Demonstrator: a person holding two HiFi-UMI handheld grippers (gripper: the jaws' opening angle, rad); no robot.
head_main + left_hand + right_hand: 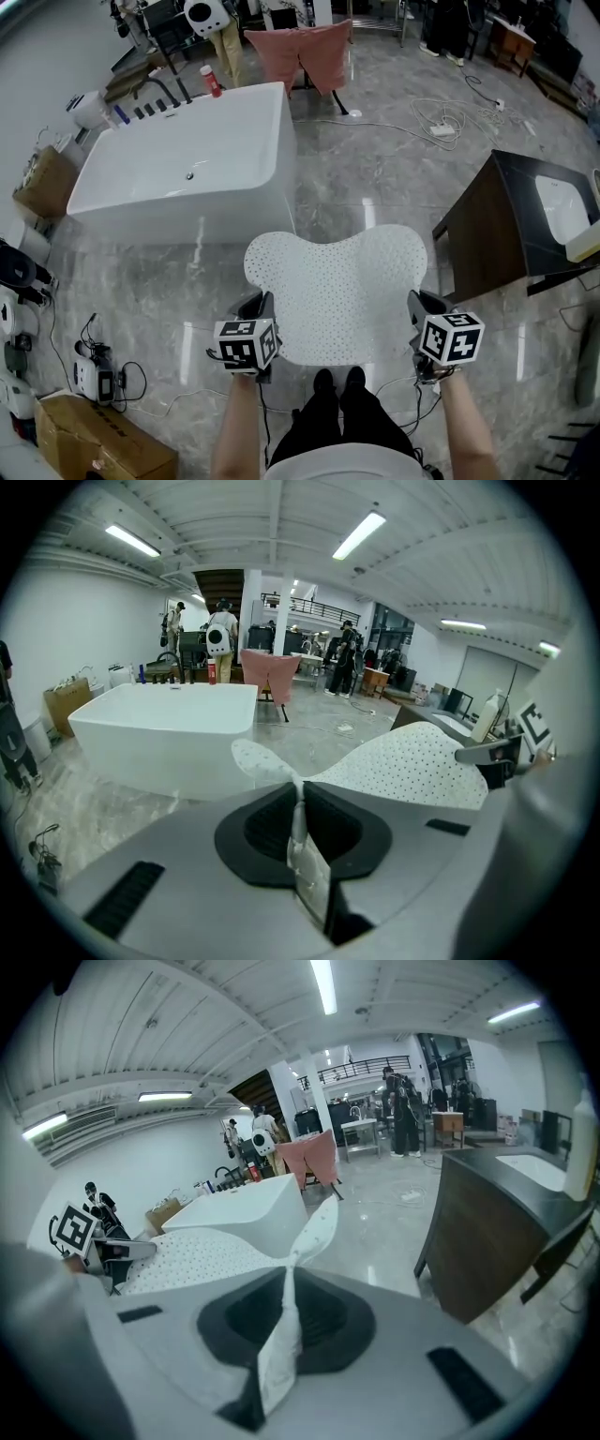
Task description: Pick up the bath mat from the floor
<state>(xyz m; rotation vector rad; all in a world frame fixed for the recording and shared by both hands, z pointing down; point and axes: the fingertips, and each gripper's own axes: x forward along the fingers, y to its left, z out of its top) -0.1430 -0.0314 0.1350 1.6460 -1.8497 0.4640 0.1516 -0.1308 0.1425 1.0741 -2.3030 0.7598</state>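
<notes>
The white dotted bath mat hangs stretched between my two grippers, lifted off the marble floor in front of the person's legs. My left gripper is shut on the mat's near left edge; a pinched fold of mat runs between its dark pads. My right gripper is shut on the near right edge, and a fold of mat passes between its pads too. The mat's far corners curl upward toward the bathtub. Each gripper shows in the other's view, beyond the mat.
A white bathtub stands just beyond the mat. A dark wooden vanity with a sink is at the right. A pink towel on a rack, floor cables, a cardboard box and a charger lie around.
</notes>
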